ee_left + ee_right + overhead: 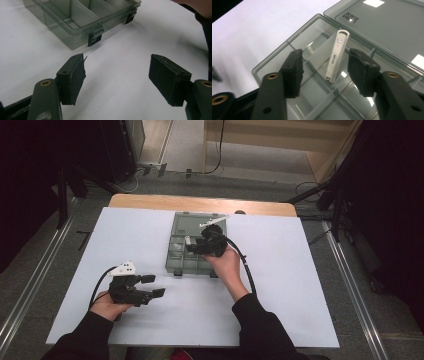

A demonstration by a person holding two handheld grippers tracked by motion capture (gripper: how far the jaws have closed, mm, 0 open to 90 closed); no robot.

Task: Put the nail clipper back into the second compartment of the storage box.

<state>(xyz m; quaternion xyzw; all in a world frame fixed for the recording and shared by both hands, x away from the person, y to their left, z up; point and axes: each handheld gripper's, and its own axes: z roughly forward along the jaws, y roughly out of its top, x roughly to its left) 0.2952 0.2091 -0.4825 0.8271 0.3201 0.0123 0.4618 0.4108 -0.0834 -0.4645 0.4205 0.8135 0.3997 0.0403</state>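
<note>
High view: one smoky clear compartment box [192, 251] is sitting toward the desk's [300, 285] far edge, lid lying open. The right gripper [196, 246] is hovering over it; the left gripper [154, 285] is resting near the near left corner, fingers wide.

Left gripper view: fingers [71, 80] are gaping, nothing between.

Right gripper view: one white nail clipper [337, 55] is leaning against a divider inside a compartment; fingers [362, 71] are standing apart, not touching it.

Lying across a wooden table [200, 202], a white sheet [280, 285]; sitting directly on that sheet, near its far middle, an open smoky-grey compartment box [176, 261].
</note>
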